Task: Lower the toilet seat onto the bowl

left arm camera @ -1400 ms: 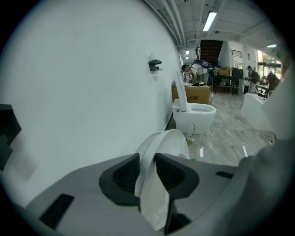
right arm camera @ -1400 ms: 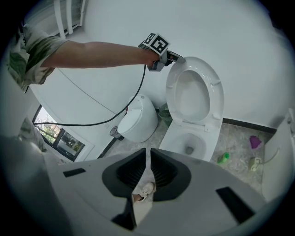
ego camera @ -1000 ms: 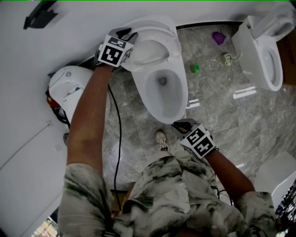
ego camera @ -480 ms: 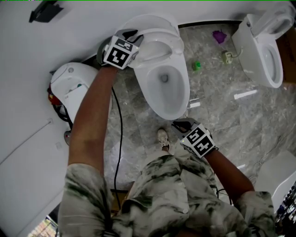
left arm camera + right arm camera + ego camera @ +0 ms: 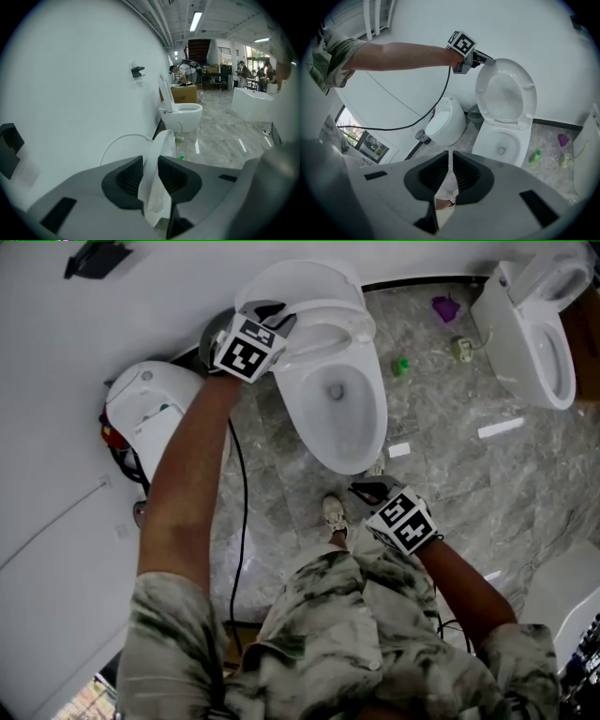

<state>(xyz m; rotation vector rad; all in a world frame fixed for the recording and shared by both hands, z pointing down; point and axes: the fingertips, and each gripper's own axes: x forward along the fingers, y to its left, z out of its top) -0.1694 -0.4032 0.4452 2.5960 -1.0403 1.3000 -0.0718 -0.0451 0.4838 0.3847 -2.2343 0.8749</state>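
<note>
Nearest item, my right gripper (image 5: 364, 490): held low over the grey marble floor (image 5: 450, 456) just short of the bowl's front rim; jaws drawn together to a thin slit, clasping nothing; my light shoe (image 5: 333, 517) just beside it. Next, the bowl (image 5: 361, 442): white, oval, uncovered, its front pointing toward me. Next, the toilet seat (image 5: 347, 320): white ring, raised above the back of the bowl and leaning forward off the lid (image 5: 291, 282) behind it, not resting on the rim. Next, my left gripper (image 5: 272, 310): arm stretched out to the seat's upper left edge; jaws clamped on that edge, the white rim filling the gap between the pads in the left gripper view. Beside my left arm, a white rounded unit (image 5: 150, 413) against the wall, with a black cable (image 5: 242, 521) trailing over the floor. Farther along the wall: a small green thing (image 5: 400, 365), a purple thing (image 5: 444, 307), then a second white toilet (image 5: 534, 334) with its seat up.
</note>
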